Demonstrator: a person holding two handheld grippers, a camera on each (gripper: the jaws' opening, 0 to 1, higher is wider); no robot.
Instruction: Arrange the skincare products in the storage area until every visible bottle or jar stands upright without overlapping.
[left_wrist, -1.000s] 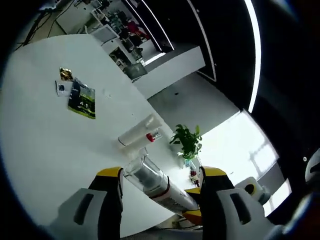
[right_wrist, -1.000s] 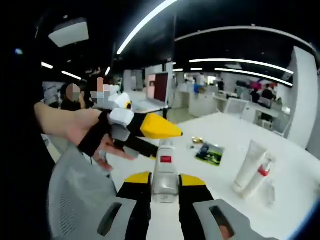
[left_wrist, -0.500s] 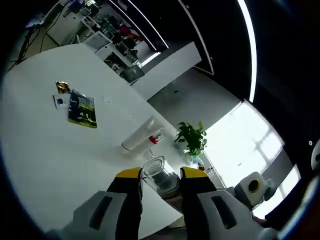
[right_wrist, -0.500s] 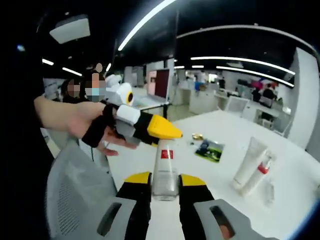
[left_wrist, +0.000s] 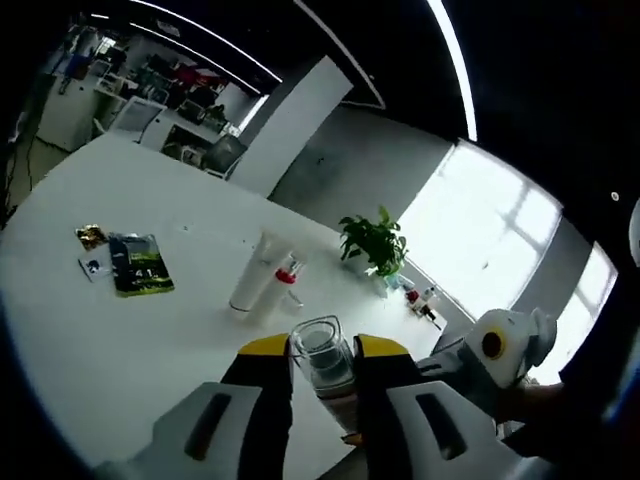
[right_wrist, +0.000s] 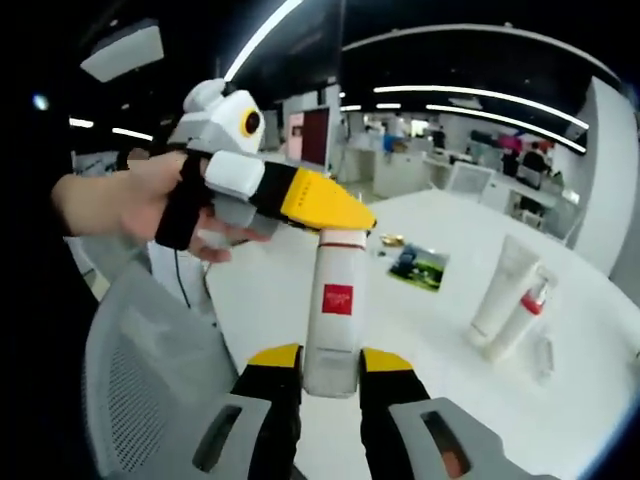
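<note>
bottle (right_wrist: 336, 318) | base pinched by right gripper (right_wrist: 331, 362) | cap end pinched by left gripper (left_wrist: 322, 352)

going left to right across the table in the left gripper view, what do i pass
gold packet → green booklet → white tube → red-capped tube → potted plant → small bottles
</note>
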